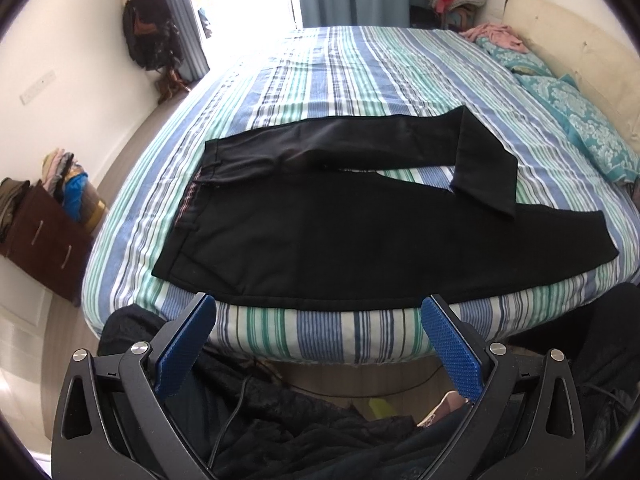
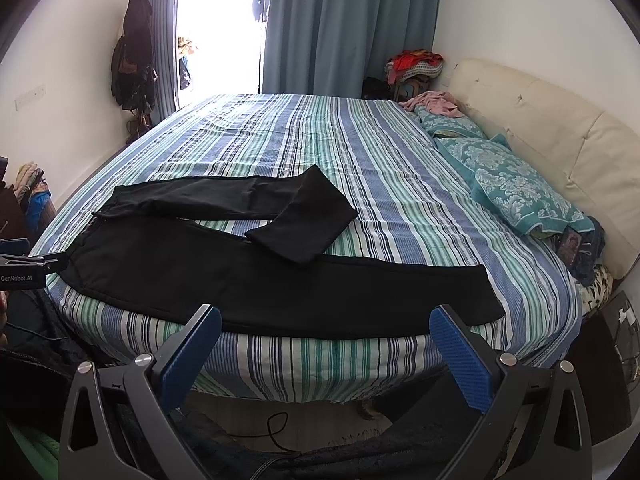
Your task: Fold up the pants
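Black pants (image 1: 320, 232) lie flat on the striped bed (image 1: 340, 68), waistband to the left. The near leg runs along the bed's front edge. The far leg is bent, its lower part folded back toward the near leg. They also show in the right wrist view (image 2: 224, 272). My left gripper (image 1: 318, 312) is open and empty, just short of the near leg's edge. My right gripper (image 2: 325, 322) is open and empty, held before the same edge, further right. The left gripper's body (image 2: 24, 268) shows at the far left of the right wrist view.
Teal pillows (image 2: 516, 188) and a cream headboard (image 2: 560, 132) are on the right. A brown drawer unit (image 1: 44, 236) with clothes stands left of the bed. Dark clothing (image 1: 300, 420) and a cable lie on the floor below the grippers. Curtains (image 2: 348, 24) hang behind the bed.
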Available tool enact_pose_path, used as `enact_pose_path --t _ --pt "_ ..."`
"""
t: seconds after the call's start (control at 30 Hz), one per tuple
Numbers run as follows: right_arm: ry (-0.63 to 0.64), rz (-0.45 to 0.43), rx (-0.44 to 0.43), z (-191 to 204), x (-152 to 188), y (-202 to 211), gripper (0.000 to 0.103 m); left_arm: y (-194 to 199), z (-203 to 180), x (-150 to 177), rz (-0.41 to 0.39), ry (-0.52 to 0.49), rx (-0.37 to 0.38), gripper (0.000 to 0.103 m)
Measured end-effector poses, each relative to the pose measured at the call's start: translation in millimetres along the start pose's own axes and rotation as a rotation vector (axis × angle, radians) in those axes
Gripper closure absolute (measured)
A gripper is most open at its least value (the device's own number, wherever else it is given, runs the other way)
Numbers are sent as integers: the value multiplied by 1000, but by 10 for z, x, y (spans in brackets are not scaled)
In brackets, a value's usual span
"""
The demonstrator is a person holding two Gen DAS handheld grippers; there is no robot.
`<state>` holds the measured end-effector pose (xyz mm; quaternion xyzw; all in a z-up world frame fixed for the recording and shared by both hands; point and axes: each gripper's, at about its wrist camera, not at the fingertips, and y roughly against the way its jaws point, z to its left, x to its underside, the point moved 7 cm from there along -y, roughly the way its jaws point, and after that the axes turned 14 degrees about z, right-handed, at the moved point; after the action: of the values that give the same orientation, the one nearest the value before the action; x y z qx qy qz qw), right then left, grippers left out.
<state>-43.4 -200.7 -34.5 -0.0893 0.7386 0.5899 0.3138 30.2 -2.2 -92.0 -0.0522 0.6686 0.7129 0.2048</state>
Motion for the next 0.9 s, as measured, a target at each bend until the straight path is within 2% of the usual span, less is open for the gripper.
enact_pose_path --t 0.43,0.9 --pt "-44 -19 -30 -49 5 -4 0 -15 -26 30 9 -8 -21 1" --pt "-5 -40 -19 28 0 3 0 -33 26 70 20 2 -43 1"
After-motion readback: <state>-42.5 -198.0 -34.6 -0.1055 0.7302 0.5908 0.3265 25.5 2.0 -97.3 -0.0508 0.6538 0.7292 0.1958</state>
